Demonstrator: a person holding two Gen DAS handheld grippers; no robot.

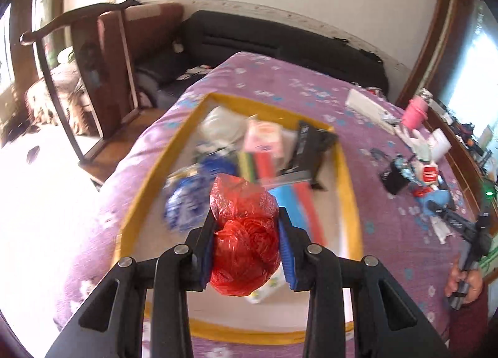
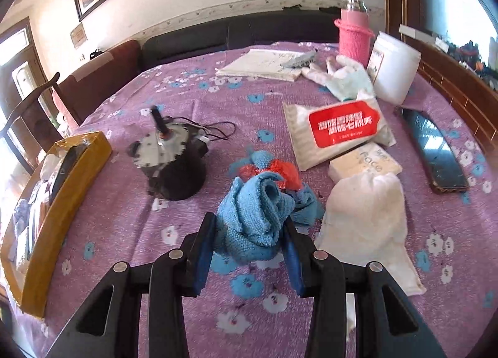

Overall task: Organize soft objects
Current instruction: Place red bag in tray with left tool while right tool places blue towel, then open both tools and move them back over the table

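On the purple floral table (image 2: 193, 84) we see the yellow-rimmed box (image 1: 347, 171) at nine o'clock from our right tongs (image 2: 249, 227). Those tongs pinch the blue towel (image 2: 252, 211), part-closed around it. Our left tongs (image 1: 246, 233) clamp a red bag (image 1: 246, 233) above the box.

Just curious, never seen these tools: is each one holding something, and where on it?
Left gripper: crumpled red plastic bag, squeezed at its sides. Right gripper: bunched blue cloth, pinched at its near end.

"FACE" on tissue pack (image 2: 367, 162)
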